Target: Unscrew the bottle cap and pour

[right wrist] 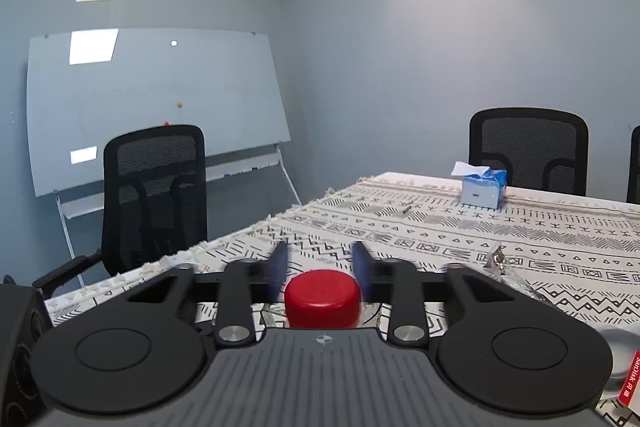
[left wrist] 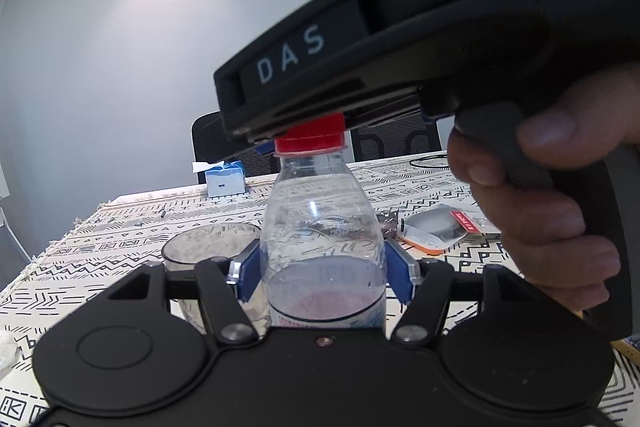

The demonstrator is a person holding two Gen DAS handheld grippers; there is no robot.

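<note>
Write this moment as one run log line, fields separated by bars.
left gripper: shut on bottle | right gripper: around red cap, contact unclear | glass cup: behind-left of bottle

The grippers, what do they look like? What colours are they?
Both are mostly black plastic with round discs, silver rivets and blue finger pads. The left gripper is all black. The right gripper has a grey ribbed top and white "DAS" lettering on its side. A bare hand holds its black handle.

The bottle (left wrist: 322, 247) is hemmed in — a glass cup (left wrist: 208, 247) just beside its left, packets (left wrist: 436, 229) near its right; bare tablecloth (right wrist: 440, 227) lies open toward the tissue box (right wrist: 482, 189).
</note>
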